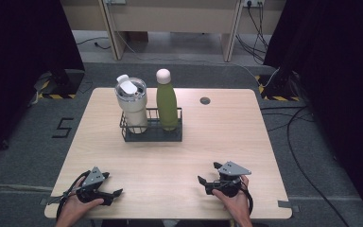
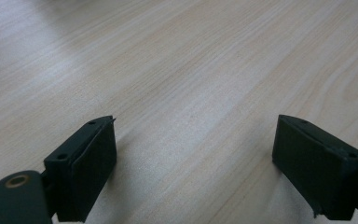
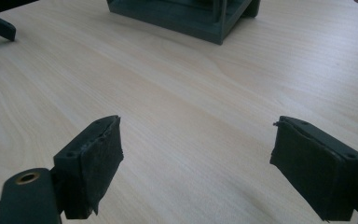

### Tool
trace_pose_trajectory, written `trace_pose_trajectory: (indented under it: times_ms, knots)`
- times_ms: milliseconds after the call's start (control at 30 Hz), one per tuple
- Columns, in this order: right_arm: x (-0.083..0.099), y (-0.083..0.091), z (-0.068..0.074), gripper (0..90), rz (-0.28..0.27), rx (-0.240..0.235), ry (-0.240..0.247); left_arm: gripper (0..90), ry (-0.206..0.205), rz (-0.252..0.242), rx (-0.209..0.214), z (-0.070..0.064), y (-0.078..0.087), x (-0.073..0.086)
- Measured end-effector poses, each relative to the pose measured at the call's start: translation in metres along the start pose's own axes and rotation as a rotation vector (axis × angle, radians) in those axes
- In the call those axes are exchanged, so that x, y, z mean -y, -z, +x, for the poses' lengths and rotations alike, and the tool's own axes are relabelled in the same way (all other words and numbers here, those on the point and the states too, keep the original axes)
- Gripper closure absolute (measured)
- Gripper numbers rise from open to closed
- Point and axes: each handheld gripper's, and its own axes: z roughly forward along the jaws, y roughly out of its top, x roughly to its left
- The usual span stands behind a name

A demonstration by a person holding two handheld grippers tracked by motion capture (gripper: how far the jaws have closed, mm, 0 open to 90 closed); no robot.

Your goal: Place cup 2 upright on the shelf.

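On the wooden table (image 1: 170, 156) stands a dark wire basket (image 1: 152, 132) holding a cream tumbler (image 1: 132, 105) with a clear lid and a green bottle (image 1: 167, 100) with a pale cap. My left gripper (image 1: 114, 183) rests at the near left edge in a hand, open, jaws pointing right. My right gripper (image 1: 208, 172) rests at the near right in the other hand, open, jaws pointing left. In the left gripper view the left gripper (image 2: 196, 135) has bare wood between its jaws. In the right gripper view the right gripper (image 3: 196, 135) faces the basket's base (image 3: 191, 18), far off.
A small dark round grommet (image 1: 205, 100) sits in the table's far right part. Cables (image 1: 293, 127) run over the grey floor to the right. Black curtains hang on both sides. Part of the left gripper's jaw (image 3: 0, 25) appears at the top left of the right gripper view.
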Motion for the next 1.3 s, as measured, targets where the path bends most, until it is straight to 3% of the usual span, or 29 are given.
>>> trace_pose_trajectory:
  times_ms: [267,567,1000,1167,1200,1300]
  knots:
    - [0.003,0.003,0.002,15.7,0.011,-0.01,-0.004,13.0,0.001,0.0,0.0,0.0,0.0,0.0]
    - [0.008,0.003,0.007,15.4,0.069,-0.021,0.004,13.0,0.0,0.0,0.0,0.0,0.0,0.0]
    - [0.011,0.004,0.013,15.5,0.142,0.013,0.025,13.1,0.001,-0.001,0.0,0.0,0.0,0.0]
    - [0.012,0.001,0.016,15.6,0.202,0.033,0.037,13.1,0.001,0.0,0.0,0.0,0.0,0.0]
    - [0.012,-0.001,0.018,14.0,0.239,0.052,0.053,13.1,0.001,0.0,0.0,0.0,0.0,0.0]
    - [0.012,-0.002,0.02,10.2,0.247,0.051,0.063,13.1,0.002,-0.001,-0.001,0.0,0.0,0.0]
